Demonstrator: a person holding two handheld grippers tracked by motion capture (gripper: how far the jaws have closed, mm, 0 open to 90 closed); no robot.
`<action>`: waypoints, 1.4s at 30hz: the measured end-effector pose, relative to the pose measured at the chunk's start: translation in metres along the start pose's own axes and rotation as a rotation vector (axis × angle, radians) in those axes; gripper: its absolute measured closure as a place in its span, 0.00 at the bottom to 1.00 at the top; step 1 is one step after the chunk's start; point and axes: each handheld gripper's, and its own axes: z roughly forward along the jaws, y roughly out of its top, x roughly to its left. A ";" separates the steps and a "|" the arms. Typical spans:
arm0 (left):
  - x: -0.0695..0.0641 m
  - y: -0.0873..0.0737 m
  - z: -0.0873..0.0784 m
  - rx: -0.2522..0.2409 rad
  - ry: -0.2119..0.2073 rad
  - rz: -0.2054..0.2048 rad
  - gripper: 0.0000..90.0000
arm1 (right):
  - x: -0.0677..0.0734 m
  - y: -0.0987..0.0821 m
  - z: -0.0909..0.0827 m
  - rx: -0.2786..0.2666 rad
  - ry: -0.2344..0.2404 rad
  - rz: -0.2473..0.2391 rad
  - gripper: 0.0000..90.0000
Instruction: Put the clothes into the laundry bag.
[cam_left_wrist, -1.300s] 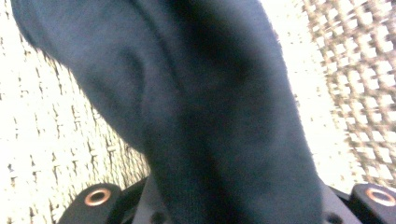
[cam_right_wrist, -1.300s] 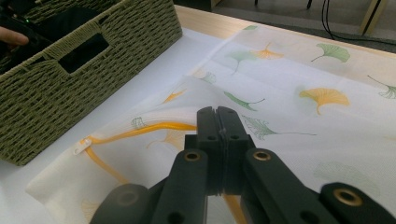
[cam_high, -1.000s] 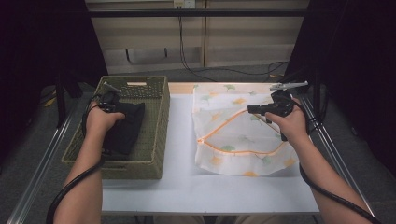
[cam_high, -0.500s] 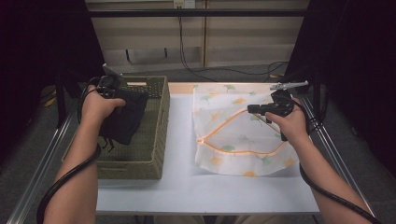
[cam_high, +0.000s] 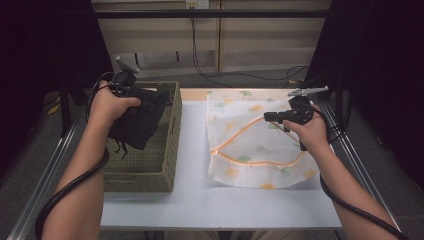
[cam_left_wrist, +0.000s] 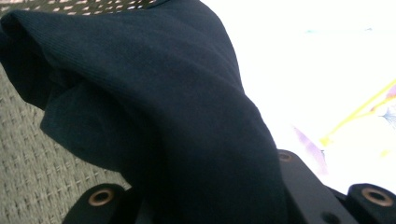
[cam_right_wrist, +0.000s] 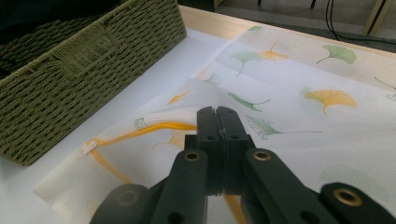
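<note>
A dark navy garment (cam_high: 141, 121) hangs above the woven green basket (cam_high: 174, 131) at the table's left, its lower end trailing inside. My left gripper (cam_high: 146, 98) is shut on the garment's top; in the left gripper view the cloth (cam_left_wrist: 163, 116) drapes over both jaws and hides their tips. A white mesh laundry bag (cam_high: 250, 150) printed with leaves lies to the right of the basket. My right gripper (cam_high: 266, 117) is shut on the bag's upper edge by the orange zipper (cam_high: 248, 128) and holds the mouth lifted. In the right gripper view its jaws (cam_right_wrist: 218, 116) pinch thin mesh (cam_right_wrist: 299, 121).
The white tabletop (cam_high: 192, 200) has bare room in front of the bag and between bag and basket. Metal rails (cam_high: 40, 180) run along both sides. Each gripper trails a black cable (cam_high: 70, 190). Beyond the table's wooden far edge are a floor and wall cables.
My left hand has risen and lifted the dark garment up out of the basket. The right hand and the bag have stayed still.
</note>
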 end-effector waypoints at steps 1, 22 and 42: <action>-0.002 0.001 0.000 -0.002 -0.007 0.003 0.86 | 0.000 0.000 0.000 0.000 0.000 0.000 1.00; -0.051 0.026 0.011 0.044 -0.095 0.102 0.86 | -0.001 -0.001 0.001 -0.001 0.004 0.006 1.00; -0.091 0.037 0.017 0.082 -0.135 0.186 0.86 | -0.001 -0.001 0.002 0.000 0.004 0.011 1.00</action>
